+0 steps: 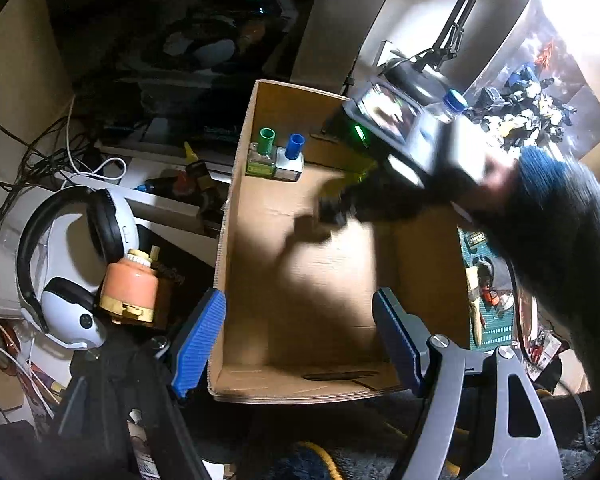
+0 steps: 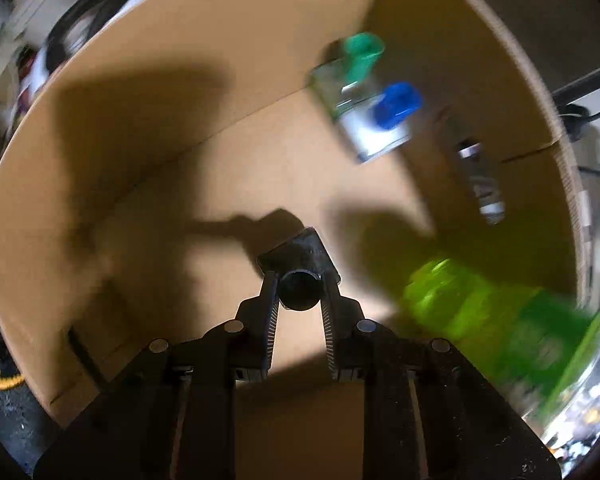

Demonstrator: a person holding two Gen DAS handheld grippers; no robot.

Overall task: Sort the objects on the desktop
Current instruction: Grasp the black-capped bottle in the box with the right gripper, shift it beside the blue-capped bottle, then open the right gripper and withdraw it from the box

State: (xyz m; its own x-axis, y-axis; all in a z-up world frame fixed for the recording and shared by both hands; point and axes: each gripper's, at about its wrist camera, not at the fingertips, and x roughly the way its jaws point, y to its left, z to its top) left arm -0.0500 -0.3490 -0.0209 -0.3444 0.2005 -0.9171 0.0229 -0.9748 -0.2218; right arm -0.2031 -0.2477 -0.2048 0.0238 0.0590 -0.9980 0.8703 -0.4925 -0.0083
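2 small square bottles, one green-capped (image 1: 262, 154) and one blue-capped (image 1: 290, 160), stand touching in a far corner of the cardboard box (image 1: 236, 208). Above the box floor, the right gripper (image 2: 300, 276) pinches a small black bottle (image 2: 300, 276); set it upright near those 2. The left gripper (image 1: 300, 336) hangs spread over the near wall. Around the box are headphones (image 1: 72, 264), cables and dim clutter.
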